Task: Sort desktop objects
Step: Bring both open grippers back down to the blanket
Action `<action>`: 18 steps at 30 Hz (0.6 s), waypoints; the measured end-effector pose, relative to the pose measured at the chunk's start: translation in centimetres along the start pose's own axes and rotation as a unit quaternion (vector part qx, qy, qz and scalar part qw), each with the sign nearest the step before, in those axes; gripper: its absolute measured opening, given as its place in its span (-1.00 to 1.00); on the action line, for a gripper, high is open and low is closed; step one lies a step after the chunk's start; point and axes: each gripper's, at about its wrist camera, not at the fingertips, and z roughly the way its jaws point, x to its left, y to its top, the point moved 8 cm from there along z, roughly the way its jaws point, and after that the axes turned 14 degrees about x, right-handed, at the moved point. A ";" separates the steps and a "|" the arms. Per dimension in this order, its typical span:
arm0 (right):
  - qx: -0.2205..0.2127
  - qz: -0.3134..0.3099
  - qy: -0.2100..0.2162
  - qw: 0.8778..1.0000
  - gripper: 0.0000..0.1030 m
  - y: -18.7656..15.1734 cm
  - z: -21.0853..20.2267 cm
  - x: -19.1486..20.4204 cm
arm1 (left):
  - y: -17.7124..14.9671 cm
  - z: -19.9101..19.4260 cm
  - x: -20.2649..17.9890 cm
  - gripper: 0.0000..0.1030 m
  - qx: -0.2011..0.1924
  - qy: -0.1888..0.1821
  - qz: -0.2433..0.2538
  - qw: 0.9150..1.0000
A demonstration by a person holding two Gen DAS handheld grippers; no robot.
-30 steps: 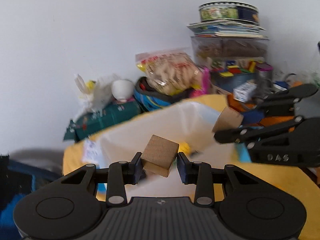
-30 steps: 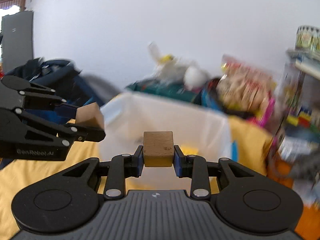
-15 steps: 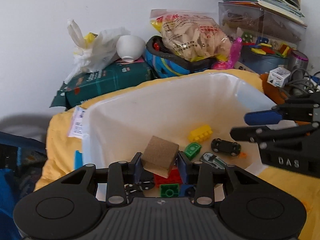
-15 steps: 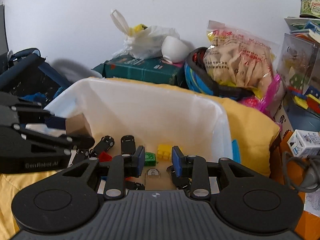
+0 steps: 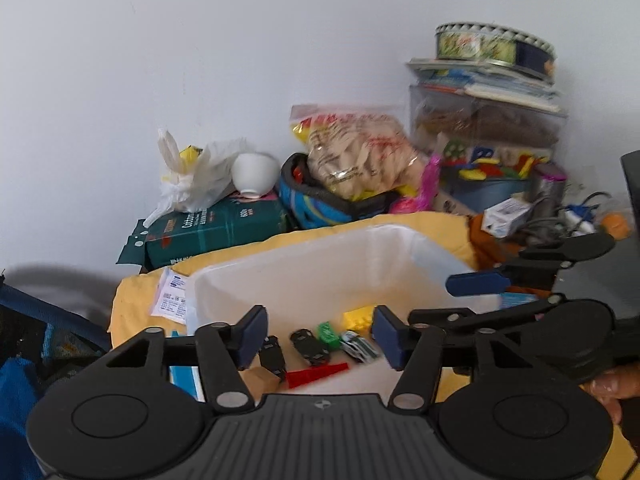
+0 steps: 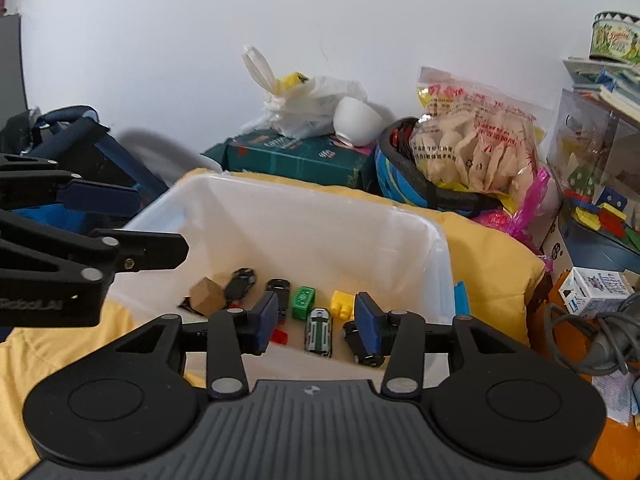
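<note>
Two wrist views over the sorting bin. My left hand-held gripper (image 5: 318, 334) hangs above the near edge of the white plastic bin (image 6: 438, 240); its jaws are opening and nothing lies between them. My right hand-held gripper (image 6: 316, 322) stands over the same near edge, jaws likewise opening, empty.

A wooden block (image 6: 208, 295) lies on the bin floor near the left wall, tipped on an edge against a black toy car (image 6: 240, 280). Around it sit a second black car (image 6: 279, 286), a green brick (image 6: 304, 302), a yellow brick (image 6: 343, 303), a green-and-white car (image 6: 319, 332) and a small red piece (image 6: 279, 336). The bin rests on a yellow cloth (image 6: 492, 256) covering the surface.

Handling, as I judge it: the block is light, rigid and dry, with flat parallel faces that suit a pinch across two opposite sides. The cars look slick and would roll; I would take them across the body sides, not the roof. The bricks are hard and light, best gripped on their plain walls. None seems fragile.
</note>
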 end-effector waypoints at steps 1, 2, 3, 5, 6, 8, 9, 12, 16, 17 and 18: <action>-0.011 -0.001 -0.004 1.000 -0.06 -0.5 -0.9 -0.1 | -0.6 -0.5 -0.2 0.30 -0.001 -0.002 -0.002 1.000; -0.025 -0.002 -0.011 1.000 -0.06 -1.0 -1.7 -0.1 | -1.5 -0.8 -0.5 0.31 0.001 -0.003 0.000 1.000; -0.036 -0.005 -0.015 0.999 -0.03 -1.6 -2.3 -0.1 | -2.5 -0.9 -0.8 0.31 0.008 -0.002 0.005 1.000; -0.048 -0.006 -0.015 0.999 0.11 -3.6 -3.5 -0.2 | -4.9 -0.7 -1.7 0.31 0.030 0.002 0.017 0.999; -0.047 -0.007 -0.013 0.999 0.13 -4.8 -3.8 -0.3 | -6.1 -0.6 -2.0 0.31 0.037 0.005 0.021 0.999; -0.034 -0.013 -0.015 0.999 0.13 -6.9 -3.9 -0.2 | -8.7 -0.2 -2.9 0.31 0.057 0.003 0.025 0.998; -0.022 -0.016 -0.016 1.000 0.12 -8.3 -3.7 -0.2 | -9.9 0.0 -3.3 0.31 0.065 0.000 0.027 0.998; 0.000 -0.012 0.003 1.000 0.00 -11.6 -3.2 0.1 | -13.6 0.6 -4.6 0.31 0.088 -0.004 0.044 0.995; 0.053 0.034 0.028 0.998 -0.18 -16.2 -1.9 0.3 | -18.1 1.1 -5.2 0.31 0.131 -0.018 0.021 0.991; 0.057 0.045 0.033 0.997 -0.18 -17.1 -2.0 0.4 | -19.2 1.0 -5.4 0.31 0.139 -0.023 0.015 0.990; 0.059 0.051 0.038 0.996 -0.18 -17.8 -2.1 0.6 | -19.9 1.0 -5.5 0.31 0.143 -0.022 0.014 0.989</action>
